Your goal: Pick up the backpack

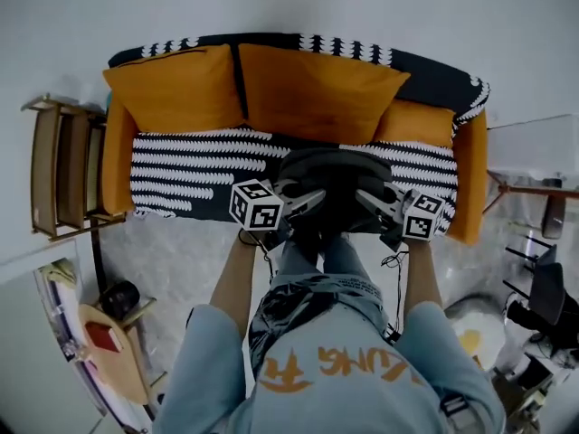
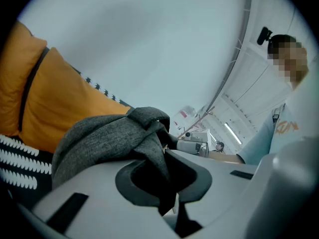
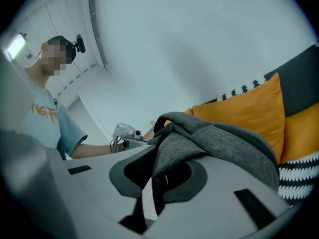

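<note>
A dark grey fabric backpack (image 1: 336,177) hangs just above the seat of a sofa (image 1: 181,172), held from both sides in the head view. My left gripper (image 1: 310,199) is shut on a fold of its grey cloth at its left side. My right gripper (image 1: 367,199) is shut on the cloth at its right side. In the left gripper view the backpack (image 2: 107,136) bunches between the jaws of the left gripper (image 2: 168,178). In the right gripper view the backpack (image 3: 222,142) drapes over the jaws of the right gripper (image 3: 155,179), with a strap pinched in the gap.
The sofa has orange cushions (image 1: 317,89) and a black-and-white patterned cover. A wooden rack (image 1: 59,165) stands at its left, a round wooden table (image 1: 113,355) at the near left, and black equipment stands (image 1: 543,310) at the right. The person stands close in front.
</note>
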`<move>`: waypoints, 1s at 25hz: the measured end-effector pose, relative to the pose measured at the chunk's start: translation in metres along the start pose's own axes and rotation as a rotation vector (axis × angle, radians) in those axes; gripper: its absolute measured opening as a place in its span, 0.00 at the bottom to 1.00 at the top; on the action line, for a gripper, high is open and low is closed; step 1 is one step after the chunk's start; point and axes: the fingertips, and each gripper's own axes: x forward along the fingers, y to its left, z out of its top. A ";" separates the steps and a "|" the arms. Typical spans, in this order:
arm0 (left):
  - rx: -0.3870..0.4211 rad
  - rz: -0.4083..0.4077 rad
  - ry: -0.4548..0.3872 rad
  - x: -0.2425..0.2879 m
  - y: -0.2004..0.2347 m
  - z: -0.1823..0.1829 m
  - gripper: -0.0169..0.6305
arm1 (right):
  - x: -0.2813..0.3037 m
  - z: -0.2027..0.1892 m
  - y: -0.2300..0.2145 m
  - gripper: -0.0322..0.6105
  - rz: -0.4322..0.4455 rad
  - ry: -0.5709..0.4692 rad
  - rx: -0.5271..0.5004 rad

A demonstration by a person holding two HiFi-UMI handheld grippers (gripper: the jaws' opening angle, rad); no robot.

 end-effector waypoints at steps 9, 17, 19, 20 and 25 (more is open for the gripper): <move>0.221 0.050 -0.100 -0.036 -0.042 0.092 0.10 | 0.011 0.095 0.048 0.11 0.045 -0.081 -0.192; 0.474 0.125 -0.183 -0.062 -0.092 0.182 0.10 | 0.011 0.187 0.094 0.11 0.054 -0.125 -0.439; 0.504 0.137 -0.203 -0.066 -0.102 0.192 0.10 | 0.010 0.200 0.102 0.11 0.058 -0.131 -0.484; 0.518 0.145 -0.213 -0.068 -0.105 0.197 0.10 | 0.010 0.206 0.105 0.11 0.061 -0.133 -0.501; 0.594 0.179 -0.252 -0.071 -0.124 0.211 0.10 | 0.004 0.226 0.122 0.11 0.076 -0.153 -0.573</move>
